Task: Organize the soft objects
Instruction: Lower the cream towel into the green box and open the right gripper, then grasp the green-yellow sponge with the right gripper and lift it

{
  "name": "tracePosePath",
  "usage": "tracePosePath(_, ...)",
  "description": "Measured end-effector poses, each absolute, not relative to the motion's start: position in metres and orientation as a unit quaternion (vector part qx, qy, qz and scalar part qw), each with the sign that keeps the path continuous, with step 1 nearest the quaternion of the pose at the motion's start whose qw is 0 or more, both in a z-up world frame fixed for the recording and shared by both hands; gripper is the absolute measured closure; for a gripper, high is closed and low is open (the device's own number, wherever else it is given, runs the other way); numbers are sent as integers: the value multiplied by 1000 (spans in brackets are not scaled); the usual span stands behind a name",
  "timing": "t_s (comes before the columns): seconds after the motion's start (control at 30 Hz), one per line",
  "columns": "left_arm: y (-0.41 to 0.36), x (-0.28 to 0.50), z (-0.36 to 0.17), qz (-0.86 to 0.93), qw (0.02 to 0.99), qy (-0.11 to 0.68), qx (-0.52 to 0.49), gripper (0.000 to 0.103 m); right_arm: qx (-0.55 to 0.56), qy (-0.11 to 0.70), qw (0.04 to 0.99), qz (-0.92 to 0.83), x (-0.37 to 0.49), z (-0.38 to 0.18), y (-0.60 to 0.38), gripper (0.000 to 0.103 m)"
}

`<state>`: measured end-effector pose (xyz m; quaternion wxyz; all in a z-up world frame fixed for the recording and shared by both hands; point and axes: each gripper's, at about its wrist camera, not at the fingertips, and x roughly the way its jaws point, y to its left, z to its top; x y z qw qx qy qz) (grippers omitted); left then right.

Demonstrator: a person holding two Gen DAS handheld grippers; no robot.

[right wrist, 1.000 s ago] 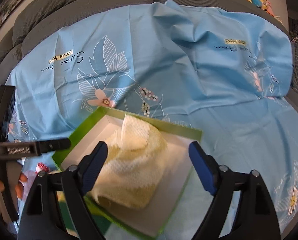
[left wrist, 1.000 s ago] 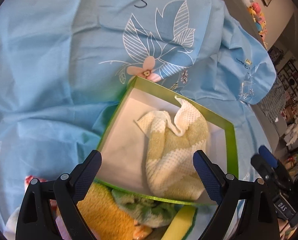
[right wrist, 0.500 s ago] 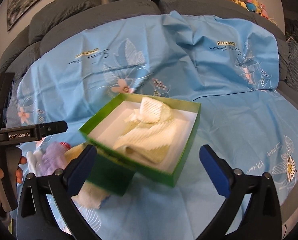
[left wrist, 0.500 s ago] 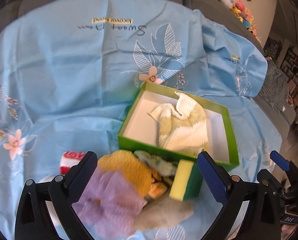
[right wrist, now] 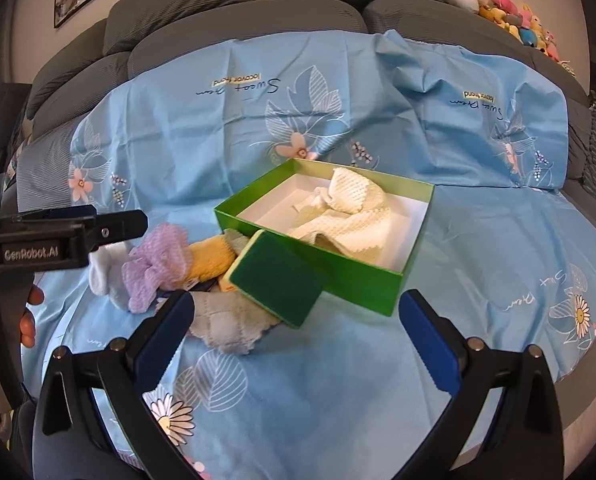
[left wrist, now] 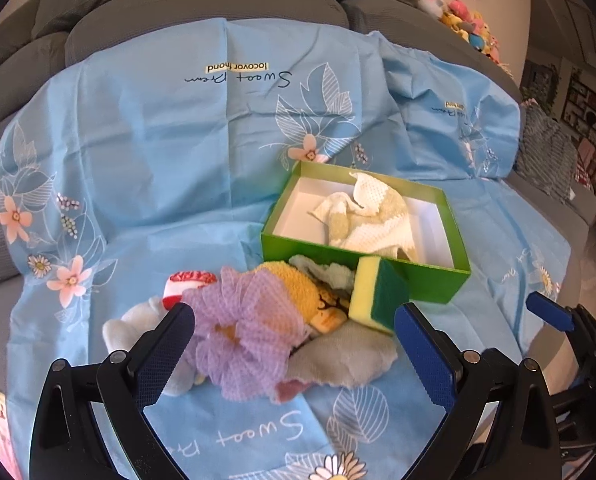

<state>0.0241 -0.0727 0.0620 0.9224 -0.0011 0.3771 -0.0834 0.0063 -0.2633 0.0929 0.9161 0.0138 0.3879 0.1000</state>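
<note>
grey sofa (right wrist: 234, 44) spans the background, seat and backrest draped in a light blue printed sheet (left wrist: 150, 152). soft toys (right wrist: 513, 12) lined along the top of the backrest at far right.

green box (left wrist: 433, 284), white inside, sits open on the sheet near the middle. a cream and pale green waffle cloth (left wrist: 369, 216) lies crumpled inside it, one corner standing up above the rim.

loose pile lies on the sheet, against the box's near wall. contents: grey cloth (left wrist: 345, 356) flat at the front; purple mesh puff (left wrist: 242, 336) on top at left; yellow knitted item (left wrist: 294, 284) behind the puff; yellow and green sponge (left wrist: 373, 292) tilted on edge, touching the box wall; pale green cloth (left wrist: 329, 272) between sponge and yellow item; white soft item (left wrist: 130, 324) at the pile's left edge; small red and white item (left wrist: 186, 284) beside it, identity unclear.

left hand-held gripper (left wrist: 294, 352): jaws spread wide after a recent widening, nothing gripped, raised over the near side of the pile.

right hand-held gripper (right wrist: 298, 336): jaws likewise just widened to full spread, nothing gripped, poised over the grey cloth and sponge.

fingers (right wrist: 26, 312) on the left tool's handle visible at the right view's left edge.
</note>
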Motion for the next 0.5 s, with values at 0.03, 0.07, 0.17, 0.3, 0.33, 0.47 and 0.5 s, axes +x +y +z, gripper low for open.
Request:
tracePosePath(0.03, -72, 22, 61, -85, 922, 377, -2, 3, 15, 390, 915, 101, 5, 90, -262, 1)
tracePosePath(0.07, -70, 20, 59, -87, 921, 379, -5, 3, 17, 392, 914, 102, 4, 88, -261, 1)
tracePosePath(0.17, -62, 17, 50, -89, 917, 387, -17, 3, 20, 398, 911, 105, 0, 80, -259, 1)
tracePosePath(0.3, -53, 15, 31, -93, 910, 402, -33, 3, 28, 410, 904, 116, -4, 63, -258, 1)
tracePosePath(0.33, -53, 14, 27, -96, 908, 406, -37, 3, 27, 414, 902, 118, -4, 58, -258, 1)
tracePosePath(0.47, -58, 15, 14, -110, 903, 415, -37, 3, 31, 419, 899, 126, -3, 43, -259, 1)
tracePosePath(0.5, -61, 16, 12, -115, 903, 413, -35, 3, 34, 420, 898, 128, -2, 41, -260, 1)
